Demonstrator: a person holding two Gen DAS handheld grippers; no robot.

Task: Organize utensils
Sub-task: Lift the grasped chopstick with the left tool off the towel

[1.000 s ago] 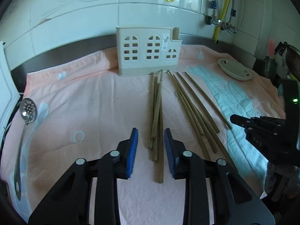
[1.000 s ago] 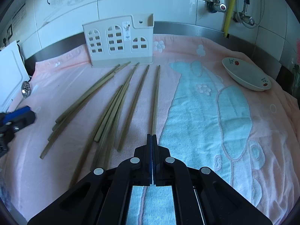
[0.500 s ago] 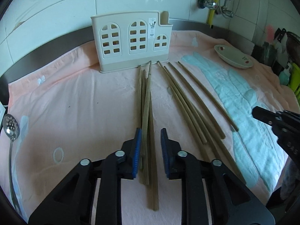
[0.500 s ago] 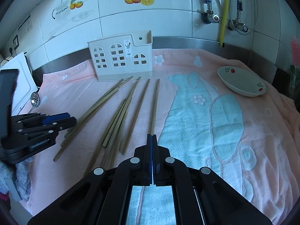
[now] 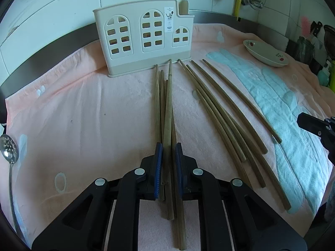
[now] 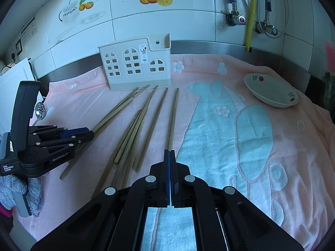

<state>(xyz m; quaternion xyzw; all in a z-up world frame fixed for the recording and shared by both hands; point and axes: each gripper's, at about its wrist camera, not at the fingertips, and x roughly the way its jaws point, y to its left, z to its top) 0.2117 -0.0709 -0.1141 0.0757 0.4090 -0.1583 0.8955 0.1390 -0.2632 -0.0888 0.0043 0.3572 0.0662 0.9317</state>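
A pink and blue towel (image 6: 240, 138) is spread over a counter below a white tiled wall. A cream utensil holder (image 5: 144, 39) is stood at the back, with a bowl (image 6: 270, 92) to its right. Chopsticks (image 5: 222, 113) are laid in two loose groups before the holder. The left gripper (image 5: 167, 161) has just been closing, its jaws narrowed around the left bundle (image 5: 165, 108). The right gripper (image 6: 170, 167) is pressed together, empty. A slotted spoon (image 5: 9, 152) is seen far left.
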